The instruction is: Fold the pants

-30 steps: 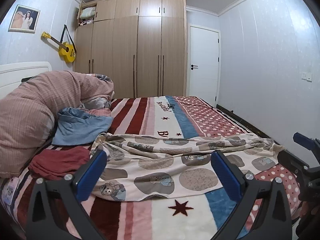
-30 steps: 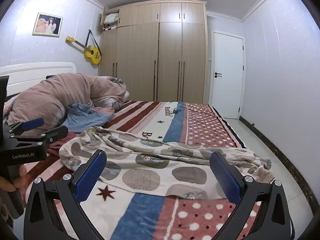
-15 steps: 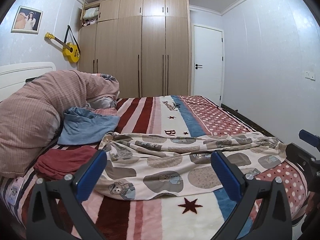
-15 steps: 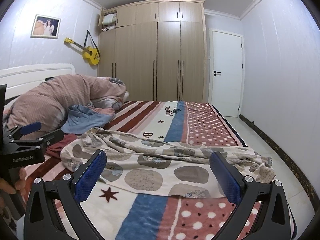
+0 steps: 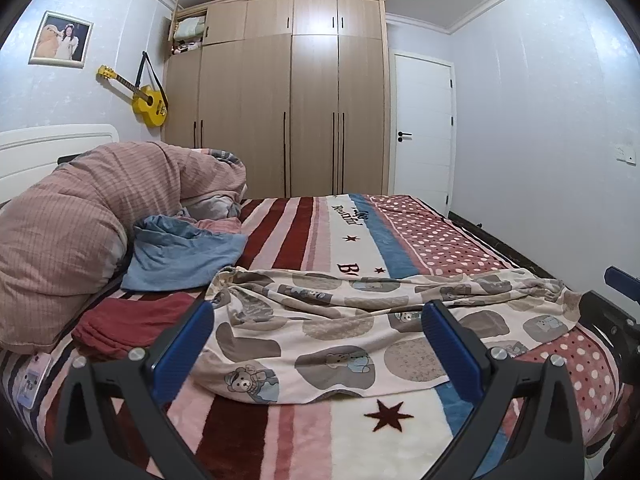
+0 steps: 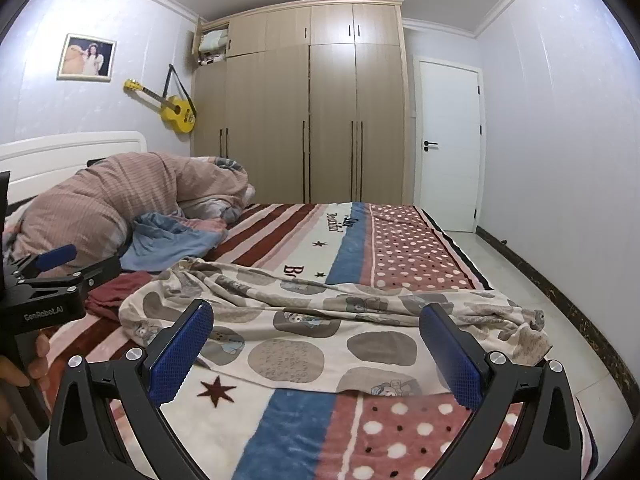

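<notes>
Lying rumpled across the middle of both frames on the striped blanket [image 5: 280, 432], the bear-print pants [image 5: 340, 336] could bunch unevenly if the left gripper [image 5: 320, 352] and right gripper [image 6: 324, 350], both spread and empty, pinch only one layer.

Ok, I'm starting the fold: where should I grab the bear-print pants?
Grip the pants at the near hem's two corners, coming from the near bed edge. They lie flat crosswise, and that edge faces both open grippers, left and right.
</notes>
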The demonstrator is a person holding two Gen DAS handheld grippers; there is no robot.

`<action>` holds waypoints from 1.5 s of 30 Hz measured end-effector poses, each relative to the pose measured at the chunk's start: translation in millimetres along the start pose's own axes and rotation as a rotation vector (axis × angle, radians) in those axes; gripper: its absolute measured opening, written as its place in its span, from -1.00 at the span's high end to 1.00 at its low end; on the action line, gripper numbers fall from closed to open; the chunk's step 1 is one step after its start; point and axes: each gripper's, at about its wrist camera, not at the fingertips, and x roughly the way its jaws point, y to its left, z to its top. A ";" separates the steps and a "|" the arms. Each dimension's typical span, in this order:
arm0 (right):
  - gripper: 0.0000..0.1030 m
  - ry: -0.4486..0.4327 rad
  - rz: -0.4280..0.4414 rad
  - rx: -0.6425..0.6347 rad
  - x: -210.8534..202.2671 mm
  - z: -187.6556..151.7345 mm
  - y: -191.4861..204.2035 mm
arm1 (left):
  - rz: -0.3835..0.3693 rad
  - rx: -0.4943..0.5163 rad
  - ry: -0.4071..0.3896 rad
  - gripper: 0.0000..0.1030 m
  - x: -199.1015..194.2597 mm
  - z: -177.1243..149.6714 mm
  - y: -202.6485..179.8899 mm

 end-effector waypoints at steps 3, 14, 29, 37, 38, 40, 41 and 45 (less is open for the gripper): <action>-0.99 -0.001 -0.006 0.004 0.7 -0.9 -1.7 | 0.003 -0.002 0.002 -0.99 0.5 -1.4 0.3; -0.99 -0.006 0.006 0.027 1.7 -1.5 -5.7 | 0.008 -0.003 0.002 -0.99 2.6 -1.9 0.5; -0.99 0.040 0.024 0.113 15.3 -9.8 -19.9 | 0.027 0.001 0.042 -0.99 24.3 -10.6 1.2; -0.99 0.072 0.019 0.163 44.5 -28.4 -40.0 | 0.030 -0.024 0.134 -0.99 68.0 -31.2 3.1; -0.99 0.087 0.018 0.175 51.9 -33.6 -44.7 | 0.030 -0.030 0.148 -0.99 72.6 -33.8 5.2; -0.99 0.108 0.013 0.191 62.8 -42.5 -52.0 | 0.014 -0.067 0.213 -0.99 89.7 -43.6 8.5; -0.99 0.121 0.010 0.199 68.1 -47.7 -56.1 | -0.002 -0.094 0.246 -0.99 97.0 -48.7 11.1; -0.98 0.186 0.001 0.228 89.0 -69.7 -69.3 | -0.062 -0.182 0.371 -0.99 123.4 -77.5 23.8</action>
